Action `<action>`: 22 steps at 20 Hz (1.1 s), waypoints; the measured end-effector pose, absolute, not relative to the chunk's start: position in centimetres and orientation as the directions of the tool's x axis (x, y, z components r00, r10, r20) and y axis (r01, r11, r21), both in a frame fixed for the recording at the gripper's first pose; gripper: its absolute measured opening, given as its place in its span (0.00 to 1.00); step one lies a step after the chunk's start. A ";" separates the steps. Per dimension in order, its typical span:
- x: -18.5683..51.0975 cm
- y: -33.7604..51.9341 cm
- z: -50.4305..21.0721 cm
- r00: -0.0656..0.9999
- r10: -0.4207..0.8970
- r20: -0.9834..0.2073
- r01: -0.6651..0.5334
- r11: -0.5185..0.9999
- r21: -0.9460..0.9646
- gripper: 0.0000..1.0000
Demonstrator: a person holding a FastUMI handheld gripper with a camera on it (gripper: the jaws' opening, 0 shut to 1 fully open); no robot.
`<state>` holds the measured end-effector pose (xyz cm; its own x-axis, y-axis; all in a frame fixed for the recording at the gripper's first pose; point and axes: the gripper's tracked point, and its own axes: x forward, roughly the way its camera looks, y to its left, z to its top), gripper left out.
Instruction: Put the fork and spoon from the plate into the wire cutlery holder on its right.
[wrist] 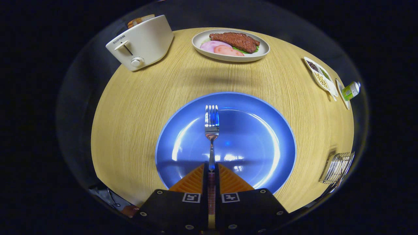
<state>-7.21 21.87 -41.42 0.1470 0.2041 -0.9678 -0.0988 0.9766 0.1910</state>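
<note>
Far off on the left of the round wooden table (147,98) stands a cream toaster (142,42), its lever and dial facing this way and slices of bread (140,20) poking out of the top. Moving right, at the far edge of the table sits an oval plate of food (261,54) with a brown slab of meat (235,40) lying over pink slices and a bit of green leaf. Nearer, in the middle of the table, is the big blue plate (254,137), glossy and catching the light. Over it the fork (211,130) points away with its tines toward the far side, its handle running straight back into the gripper (211,171). The gripper's two fingers are drawn in narrow and press on the fork's handle from either side, so the fork is held between them above the near half of the blue plate. I cannot make out whether the tines touch the plate or hang just clear of it. Further right, at the far right rim of the table, lies a small divided dish of seeds and grains (320,76), and just beyond it a green tube (351,90) resting on another little dish. Near on the right, close to the table's edge and well apart from the blue plate, stands the wire cutlery holder (338,168).
</note>
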 end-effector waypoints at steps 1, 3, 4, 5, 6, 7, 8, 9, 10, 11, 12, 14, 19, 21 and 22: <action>-7.4 21.6 -41.3 0.138 0.207 -0.969 -0.092 0.976 0.195 0.06; -7.0 20.9 -40.9 0.160 0.205 -0.966 -0.110 0.976 0.189 0.05; -7.0 20.6 -40.5 0.170 0.210 -0.963 -0.114 0.975 0.193 0.04; -7.1 20.0 -40.1 0.176 0.214 -0.961 -0.112 0.974 0.197 0.04; -7.3 19.3 -39.4 0.183 0.218 -0.959 -0.108 0.974 0.201 0.04; -7.2 18.4 -38.8 0.200 0.217 -0.956 -0.105 0.974 0.199 0.04; -7.2 17.2 -38.0 0.217 0.210 -0.953 -0.103 0.976 0.192 0.04; -7.2 16.0 -37.1 0.236 0.203 -0.950 -0.095 0.978 0.185 0.04; -7.2 14.6 -36.1 0.254 0.197 -0.947 -0.085 0.980 0.181 0.04; -7.2 13.1 -35.1 0.276 0.187 -0.943 -0.066 0.982 0.175 0.04; -7.2 11.5 -34.1 0.292 0.177 -0.940 -0.050 0.984 0.170 0.04; -7.5 8.2 -32.5 0.317 0.148 -0.937 -0.009 0.988 0.154 0.04; -9.7 1.3 -29.2 0.337 0.088 -0.937 0.083 0.989 0.123 0.04; -11.1 -1.6 -28.5 0.325 0.061 -0.944 0.097 0.990 0.098 0.04; -11.9 -2.9 -28.3 0.312 0.053 -0.949 0.103 0.991 0.089 0.04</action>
